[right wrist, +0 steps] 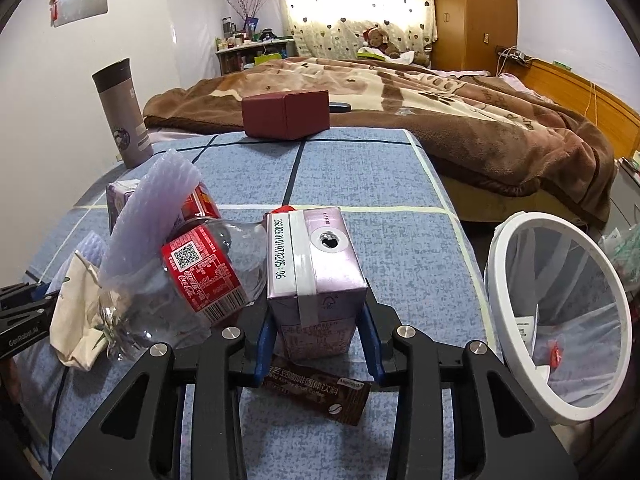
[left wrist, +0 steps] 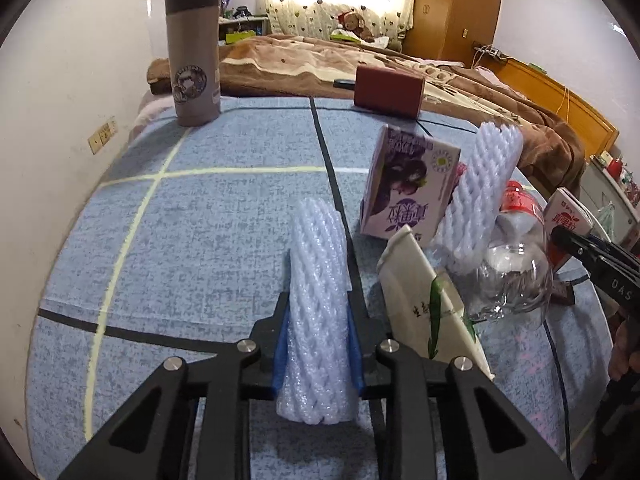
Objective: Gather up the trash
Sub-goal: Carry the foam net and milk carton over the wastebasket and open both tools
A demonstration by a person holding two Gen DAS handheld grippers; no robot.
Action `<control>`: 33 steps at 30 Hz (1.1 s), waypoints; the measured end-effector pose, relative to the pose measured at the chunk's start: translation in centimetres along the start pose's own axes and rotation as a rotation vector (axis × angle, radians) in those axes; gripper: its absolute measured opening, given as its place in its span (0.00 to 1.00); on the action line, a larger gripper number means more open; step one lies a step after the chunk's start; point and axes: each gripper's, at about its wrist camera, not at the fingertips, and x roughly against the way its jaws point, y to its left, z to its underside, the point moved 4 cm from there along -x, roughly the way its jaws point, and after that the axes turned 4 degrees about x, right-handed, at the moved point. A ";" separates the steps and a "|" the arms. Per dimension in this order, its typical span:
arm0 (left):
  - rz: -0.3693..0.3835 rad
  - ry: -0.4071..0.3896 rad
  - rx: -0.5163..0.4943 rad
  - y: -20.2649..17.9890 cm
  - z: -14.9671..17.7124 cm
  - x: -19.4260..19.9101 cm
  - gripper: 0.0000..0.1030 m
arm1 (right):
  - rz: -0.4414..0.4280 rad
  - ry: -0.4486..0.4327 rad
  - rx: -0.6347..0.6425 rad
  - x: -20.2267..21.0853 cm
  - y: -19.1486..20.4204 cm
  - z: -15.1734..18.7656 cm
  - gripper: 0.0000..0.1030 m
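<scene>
Standing over the bench [left wrist: 192, 216], which is draped in a blue cloth crossed by dark and pale lines, I see the left hand-held gripper [left wrist: 318, 332] clamped on a white foam net sleeve [left wrist: 318, 280], its blue pads pressing both sides so the sleeve stands on edge just above the cloth. The right hand-held gripper [right wrist: 316, 340] is about half closed around a pale pink drink carton [right wrist: 316, 276] with a punched straw hole in its top; the blue pads look to meet the carton's sides, and the carton stands upright on the cloth. Just in front of that gripper lies a flat brown coffee sachet [right wrist: 316, 394], partly under the carton. To the carton's left is a heap of rubbish: a clear crushed plastic bottle with a red label [right wrist: 200, 276], a second foam net sleeve [right wrist: 148, 216] leaning over it, a purple-printed carton [left wrist: 408, 188] behind, and a cream paper packet with a green leaf print [left wrist: 428, 300] at the near edge. Off the bench's right side is a white round-rimmed bin [right wrist: 556, 316] lined with a thin bag, a few scraps inside. At the far end of the bench stand a tall grey flask [left wrist: 194, 52] and a dark red box [left wrist: 388, 90], with a bed under a brown blanket [right wrist: 440, 112] beyond.
</scene>
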 end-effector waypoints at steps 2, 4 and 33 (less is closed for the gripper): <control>-0.005 -0.011 -0.004 -0.2 -0.1 0.4 0.25 | -0.005 -0.003 0.001 0.0 0.0 0.0 0.37; 0.001 -0.016 0.000 -0.3 -0.1 0.7 0.25 | -0.009 -0.007 0.002 0.1 0.0 -0.1 0.37; 0.085 -0.155 -0.032 -7.1 -2.9 6.8 0.25 | -0.041 -0.104 -0.004 4.5 -2.7 -1.6 0.37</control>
